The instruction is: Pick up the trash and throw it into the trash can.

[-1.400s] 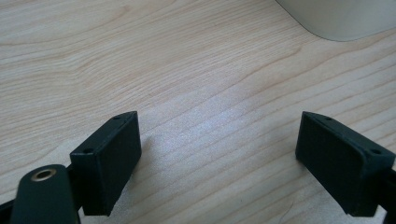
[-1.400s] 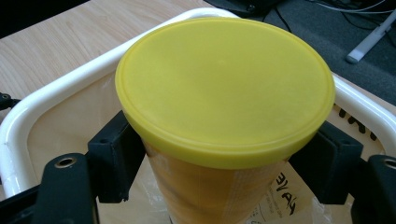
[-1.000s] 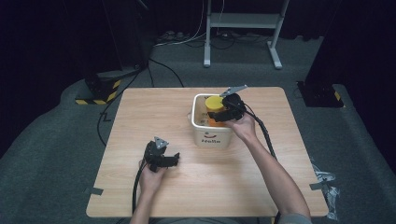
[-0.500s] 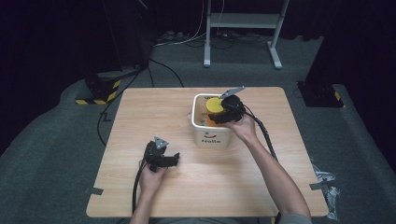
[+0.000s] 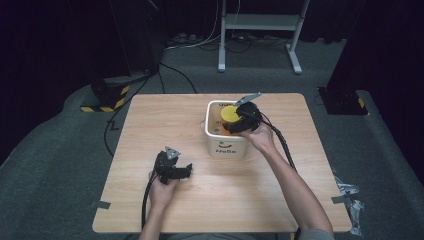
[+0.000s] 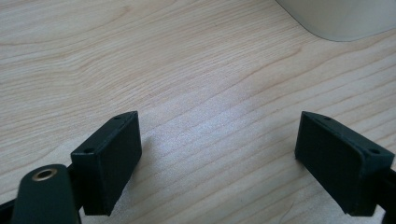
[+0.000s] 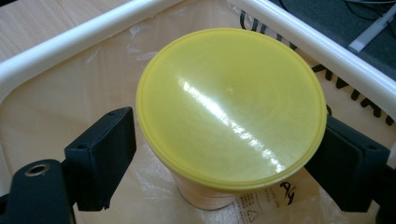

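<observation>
Where high view blurs, right gripper [image 7: 224,158] jaws flank yellow-lidded can [image 7: 231,105].

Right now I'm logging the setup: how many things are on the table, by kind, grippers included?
White bin: 1
Yellow-lidded container, inside the bin: 1
Grippers: 2, left gripper and right gripper
Total: 4

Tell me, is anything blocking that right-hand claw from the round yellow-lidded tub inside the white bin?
Nothing visible does. The right gripper has its jaws either side of the round yellow-lidded tub inside the white plastic bin, with nothing between jaws and tub.
</observation>
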Motion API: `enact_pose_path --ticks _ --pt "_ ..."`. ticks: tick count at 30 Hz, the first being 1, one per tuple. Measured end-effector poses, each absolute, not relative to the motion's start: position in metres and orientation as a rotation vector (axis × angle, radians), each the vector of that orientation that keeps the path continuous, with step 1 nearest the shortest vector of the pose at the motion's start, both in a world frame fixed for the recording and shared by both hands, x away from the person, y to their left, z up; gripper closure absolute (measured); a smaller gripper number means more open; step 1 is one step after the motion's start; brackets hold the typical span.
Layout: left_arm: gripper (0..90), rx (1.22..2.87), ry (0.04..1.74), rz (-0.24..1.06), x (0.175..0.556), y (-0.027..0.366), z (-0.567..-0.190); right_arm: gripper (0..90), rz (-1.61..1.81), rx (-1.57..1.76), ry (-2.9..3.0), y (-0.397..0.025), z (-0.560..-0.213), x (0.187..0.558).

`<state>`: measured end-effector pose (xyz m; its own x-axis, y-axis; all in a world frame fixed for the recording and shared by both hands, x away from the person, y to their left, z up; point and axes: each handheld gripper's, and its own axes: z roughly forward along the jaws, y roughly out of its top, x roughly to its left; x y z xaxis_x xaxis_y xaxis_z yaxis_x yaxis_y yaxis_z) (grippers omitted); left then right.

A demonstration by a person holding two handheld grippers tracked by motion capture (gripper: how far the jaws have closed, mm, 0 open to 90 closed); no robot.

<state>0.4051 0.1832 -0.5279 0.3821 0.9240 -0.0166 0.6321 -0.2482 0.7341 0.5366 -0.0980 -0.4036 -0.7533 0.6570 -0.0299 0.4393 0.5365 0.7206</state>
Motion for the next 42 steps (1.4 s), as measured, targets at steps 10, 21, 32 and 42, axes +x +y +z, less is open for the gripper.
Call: enact_pose_path --ticks 10,21,32,42 --pt "15.0 1.98 1.335 0.564 0.405 0.183 -0.528 14.0 1.129 0.907 2.418 -0.113 -0.388 0.531" --pt "15.1 1.981 1.334 0.565 0.405 0.183 -0.528 17.8 1.226 0.91 2.338 -0.138 -0.369 0.515" --pt "15.1 1.982 1.331 0.567 0.405 0.183 -0.528 18.1 1.287 0.94 2.275 -0.165 -0.361 0.501" --pt "15.1 1.983 1.33 0.567 0.405 0.183 -0.528 19.0 1.34 0.959 2.219 -0.184 -0.359 0.489"
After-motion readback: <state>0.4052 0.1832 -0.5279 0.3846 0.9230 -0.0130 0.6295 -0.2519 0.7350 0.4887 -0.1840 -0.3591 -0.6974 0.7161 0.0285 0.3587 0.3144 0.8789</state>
